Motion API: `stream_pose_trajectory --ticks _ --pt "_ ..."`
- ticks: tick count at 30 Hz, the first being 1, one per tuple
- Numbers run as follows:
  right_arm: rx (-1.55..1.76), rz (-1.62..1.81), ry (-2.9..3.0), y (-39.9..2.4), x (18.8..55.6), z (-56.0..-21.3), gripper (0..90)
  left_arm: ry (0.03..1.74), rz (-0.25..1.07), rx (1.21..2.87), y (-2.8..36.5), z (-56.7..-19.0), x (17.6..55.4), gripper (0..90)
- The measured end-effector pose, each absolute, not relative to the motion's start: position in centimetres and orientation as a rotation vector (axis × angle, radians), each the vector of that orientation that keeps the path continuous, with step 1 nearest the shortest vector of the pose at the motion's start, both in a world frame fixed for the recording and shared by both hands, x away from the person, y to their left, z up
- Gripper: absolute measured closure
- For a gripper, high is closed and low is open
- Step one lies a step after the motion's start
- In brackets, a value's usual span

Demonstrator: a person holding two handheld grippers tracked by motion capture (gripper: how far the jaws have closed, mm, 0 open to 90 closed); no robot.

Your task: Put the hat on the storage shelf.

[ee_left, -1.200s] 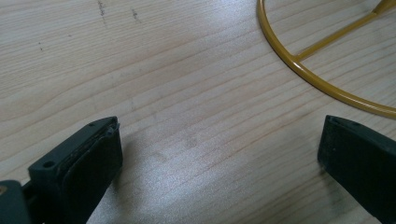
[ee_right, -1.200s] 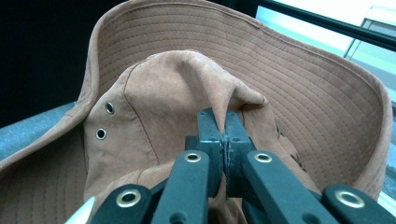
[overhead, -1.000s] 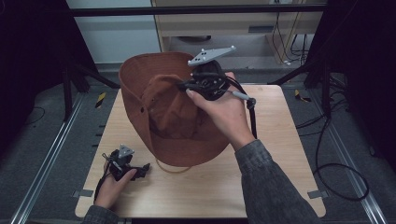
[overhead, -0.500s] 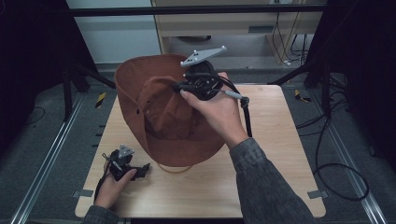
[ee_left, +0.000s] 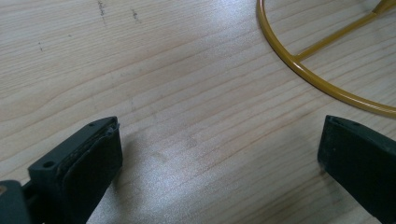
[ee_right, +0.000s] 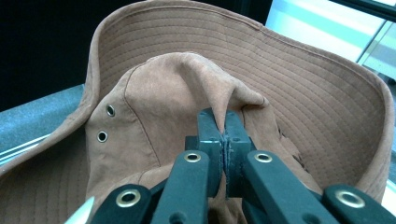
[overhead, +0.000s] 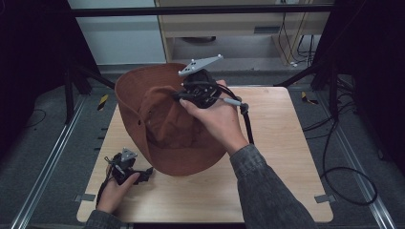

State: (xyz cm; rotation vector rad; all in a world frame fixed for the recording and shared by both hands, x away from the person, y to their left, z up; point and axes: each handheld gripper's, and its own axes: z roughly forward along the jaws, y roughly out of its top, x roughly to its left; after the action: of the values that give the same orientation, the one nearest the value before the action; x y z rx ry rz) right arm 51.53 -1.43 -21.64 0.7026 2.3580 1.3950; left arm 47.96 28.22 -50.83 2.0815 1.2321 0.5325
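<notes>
In the high view, a wide-brimmed brown suede-like fabric hat (overhead: 162, 129) sits over the left-centre of the pale wooden table (overhead: 286, 157), its far brim tilted up and reaching past the table's far edge. The person's right hand (overhead: 217, 119) comes in from the lower right, grey sleeve (overhead: 267, 191) angled toward the middle, and holds the right gripper (overhead: 177, 97) above the hat's crown; the gripper's grey three-cornered plate sits on top and its black cable hangs down beside the wrist. The jaws point left into the crown cloth. The left hand (overhead: 114, 188) rests near the table's front-left corner, holding the left gripper (overhead: 148, 170) low on the wood, its jaws pointing right toward the hat's near brim and close to it.

In the left gripper view, the two black jaws stand wide apart with only bare wood grain between them. A thin yellow wire ring with a spoke (ee_left: 308, 70) lies on the table ahead to the right, apart from both jaws.

In the right gripper view, the jaws are pressed together on a pinched fold of the crown, which rises in a peak just above the pads (ee_right: 208, 123). Two small metal eyelets (ee_right: 105, 123) show on the crown's left side, and the stitched brim curves up behind.
</notes>
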Motion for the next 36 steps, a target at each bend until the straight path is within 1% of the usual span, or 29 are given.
stream_pose_trajectory --ticks 10,36 --pt "0.711 1.396 2.385 -1.0 51.8 -23.0 88.9 1.232 0.533 2.082 28.2 -50.8 48.0 0.0" --pt "0.728 1.405 2.406 -0.8 52.1 -24.1 87.8 1.232 0.533 2.082 28.2 -50.8 48.0 0.0"
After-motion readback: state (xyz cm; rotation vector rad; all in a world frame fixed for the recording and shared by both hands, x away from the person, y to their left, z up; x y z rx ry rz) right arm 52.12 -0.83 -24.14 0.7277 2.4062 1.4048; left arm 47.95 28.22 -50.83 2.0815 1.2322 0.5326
